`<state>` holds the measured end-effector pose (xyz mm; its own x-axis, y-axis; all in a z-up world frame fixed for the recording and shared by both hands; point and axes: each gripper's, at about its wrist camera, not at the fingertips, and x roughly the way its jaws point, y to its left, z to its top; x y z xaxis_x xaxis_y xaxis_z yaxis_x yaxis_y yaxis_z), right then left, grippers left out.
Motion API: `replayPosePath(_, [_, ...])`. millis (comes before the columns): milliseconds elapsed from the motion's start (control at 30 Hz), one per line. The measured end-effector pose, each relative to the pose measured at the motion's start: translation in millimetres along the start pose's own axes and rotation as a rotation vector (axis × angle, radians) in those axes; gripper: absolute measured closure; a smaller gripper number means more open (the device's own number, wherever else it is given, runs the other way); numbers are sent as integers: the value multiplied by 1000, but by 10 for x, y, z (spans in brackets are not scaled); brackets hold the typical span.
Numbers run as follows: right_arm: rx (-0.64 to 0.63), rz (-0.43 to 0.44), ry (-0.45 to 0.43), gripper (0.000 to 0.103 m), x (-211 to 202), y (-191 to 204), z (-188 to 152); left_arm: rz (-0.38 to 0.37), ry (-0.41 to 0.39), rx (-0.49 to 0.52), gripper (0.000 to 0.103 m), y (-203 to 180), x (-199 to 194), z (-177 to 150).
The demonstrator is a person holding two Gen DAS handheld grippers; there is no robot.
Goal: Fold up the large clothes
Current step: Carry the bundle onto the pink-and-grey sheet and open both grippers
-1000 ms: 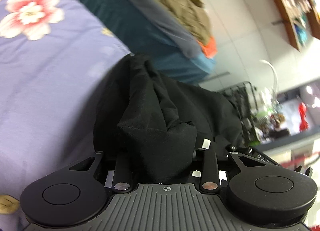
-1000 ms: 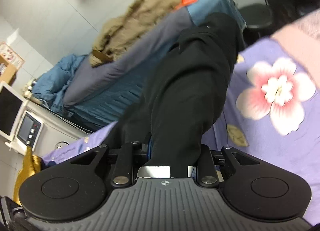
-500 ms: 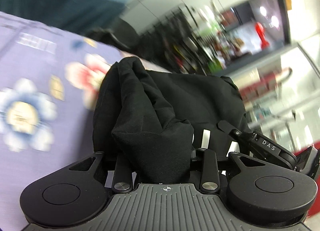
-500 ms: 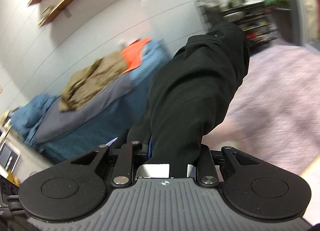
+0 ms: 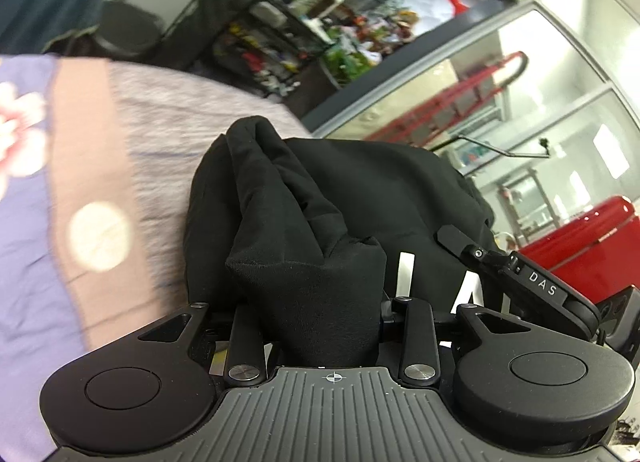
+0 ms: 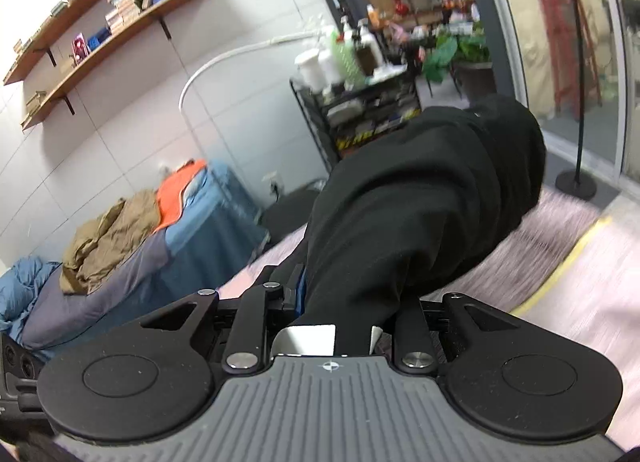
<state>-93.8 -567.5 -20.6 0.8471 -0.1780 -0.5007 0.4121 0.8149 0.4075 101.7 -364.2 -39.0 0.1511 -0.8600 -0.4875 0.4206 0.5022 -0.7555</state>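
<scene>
One black garment is hanging bunched between two claws, lifted over the flowered purple bedspread. The left claw is clenching a thick wad of it; the right claw is gripping another fold. White letters are showing on the cloth, unreadable; "DAS" is showing on the other claw's arm.

Two fisheye cameras ride the hand-held tongs, each looking forward along its own fingers and angled slightly down. The left wrist view sits tight behind a bunched black garment, facing a cluttered wire rack and glass partition. The right wrist view, equally close to the garment, faces wall shelves, a clothes-heaped bed and the same rack. Both share garment and rack.
</scene>
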Motion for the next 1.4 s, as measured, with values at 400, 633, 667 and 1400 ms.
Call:
replayPosePath(400, [413, -52, 101, 71, 566, -1376, -67, 144, 114, -53, 22, 375, 537, -293])
replayPosePath(633, [651, -94, 148, 45, 622, -1932, -687, 224, 207, -44, 9, 737, 666, -401])
replayPosePath(667, [640, -100, 149, 42, 612, -1922, -677, 227, 220, -42, 9, 744, 691, -387])
replayPosePath(1400, [-111, -470, 381, 1, 136, -291, -652, 693, 233, 592, 0, -326, 57, -519])
